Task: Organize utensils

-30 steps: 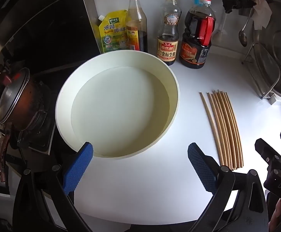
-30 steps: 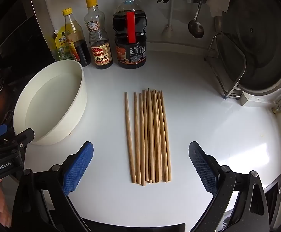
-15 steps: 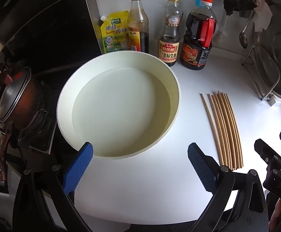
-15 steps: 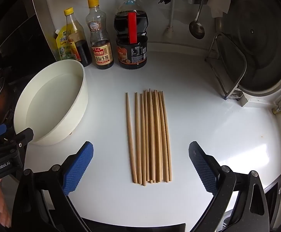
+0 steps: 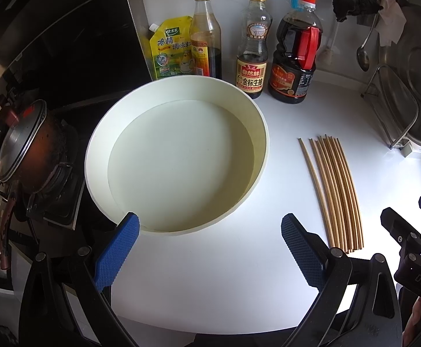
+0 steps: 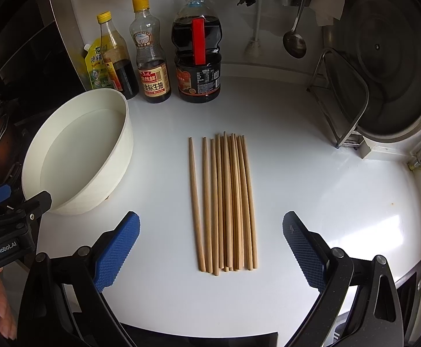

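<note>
Several wooden chopsticks [image 6: 225, 202] lie side by side on the white counter, pointing away from me; one lies slightly apart on the left. The left wrist view has them [image 5: 334, 190] at the right. A large white basin [image 5: 178, 156] holding clear water stands left of them, and in the right wrist view the basin [image 6: 118, 156] is at the left. My right gripper [image 6: 210, 248] is open, its blue pads on either side of the chopsticks' near ends, above the counter. My left gripper [image 5: 207, 245] is open at the basin's near rim, holding nothing.
Sauce bottles [image 6: 152, 57] and a yellow seasoning pouch [image 5: 170, 49] line the back wall. A metal rack [image 6: 340, 101] holding a big steel lid stands at the right, with a ladle [image 6: 294, 40] hanging above. A dark pot [image 5: 22, 144] sits on the stove at the left.
Both views have shifted slightly: the scene sits a little lower in frame. Chopsticks and basin have not moved, and both grippers stay open.
</note>
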Demonstrator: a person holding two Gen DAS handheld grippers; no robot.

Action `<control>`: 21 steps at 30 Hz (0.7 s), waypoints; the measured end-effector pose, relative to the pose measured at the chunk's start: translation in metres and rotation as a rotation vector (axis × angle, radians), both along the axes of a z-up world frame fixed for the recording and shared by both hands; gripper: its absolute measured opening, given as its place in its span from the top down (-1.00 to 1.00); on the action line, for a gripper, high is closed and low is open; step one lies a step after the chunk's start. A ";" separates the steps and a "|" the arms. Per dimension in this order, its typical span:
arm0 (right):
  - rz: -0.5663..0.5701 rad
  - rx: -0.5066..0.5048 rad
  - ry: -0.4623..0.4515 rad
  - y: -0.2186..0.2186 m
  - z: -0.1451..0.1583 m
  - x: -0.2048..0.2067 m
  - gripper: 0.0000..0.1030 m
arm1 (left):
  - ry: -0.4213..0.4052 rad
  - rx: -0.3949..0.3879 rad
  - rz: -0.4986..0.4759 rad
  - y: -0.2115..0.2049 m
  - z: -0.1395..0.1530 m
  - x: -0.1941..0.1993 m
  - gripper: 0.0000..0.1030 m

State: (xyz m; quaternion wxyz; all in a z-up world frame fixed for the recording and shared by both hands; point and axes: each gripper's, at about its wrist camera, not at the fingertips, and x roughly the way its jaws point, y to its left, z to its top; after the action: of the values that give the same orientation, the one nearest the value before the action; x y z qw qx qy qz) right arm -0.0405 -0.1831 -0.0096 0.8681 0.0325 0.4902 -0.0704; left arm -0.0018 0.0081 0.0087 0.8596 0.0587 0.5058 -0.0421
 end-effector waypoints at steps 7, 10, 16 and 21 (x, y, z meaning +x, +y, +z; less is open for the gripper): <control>0.000 0.002 -0.001 -0.001 0.000 -0.001 -0.84 | 0.000 0.000 0.001 -0.001 0.000 0.000 -0.88; -0.003 0.002 -0.003 -0.002 0.000 -0.002 -0.84 | -0.001 0.000 0.002 -0.001 -0.001 0.000 -0.88; -0.003 0.002 -0.003 -0.002 0.000 -0.003 -0.84 | -0.002 -0.001 0.001 -0.001 -0.001 -0.001 -0.88; -0.002 0.001 -0.004 -0.002 0.000 -0.003 -0.84 | -0.002 -0.001 0.002 -0.002 -0.001 -0.001 -0.88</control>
State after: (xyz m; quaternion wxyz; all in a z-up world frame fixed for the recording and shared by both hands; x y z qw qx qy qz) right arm -0.0438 -0.1850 -0.0092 0.8689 0.0336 0.4887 -0.0710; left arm -0.0027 0.0061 0.0082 0.8602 0.0580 0.5049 -0.0413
